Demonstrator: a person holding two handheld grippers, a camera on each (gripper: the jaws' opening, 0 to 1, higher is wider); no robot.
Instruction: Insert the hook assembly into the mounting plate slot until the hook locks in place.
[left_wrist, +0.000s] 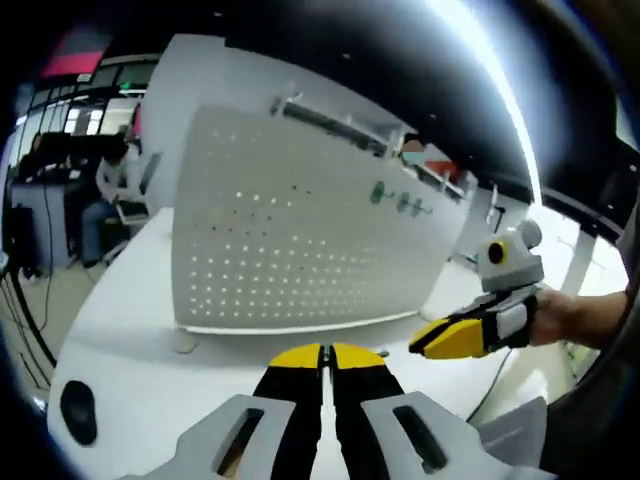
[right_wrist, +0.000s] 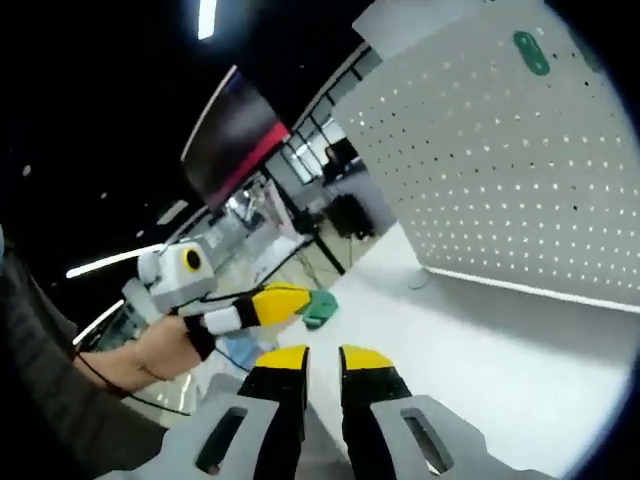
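Green and small, sitting at lower centre of the right gripper view: the hook assembly (right_wrist: 320, 308), touching the tip of the left gripper (right_wrist: 295, 300). Cannot tell if clamped there or only lying on the desk (right_wrist: 480, 340). Left jaws together; jaws of the right gripper (right_wrist: 322, 362) slightly apart, holding nothing. Well apart from the hook, upright at upper right: the mounting plate (right_wrist: 500, 170), with another green piece (right_wrist: 530, 52) near its top. Seemingly not yet started on the insertion; left to do: carrying over, finding the slot, pushing until locked.
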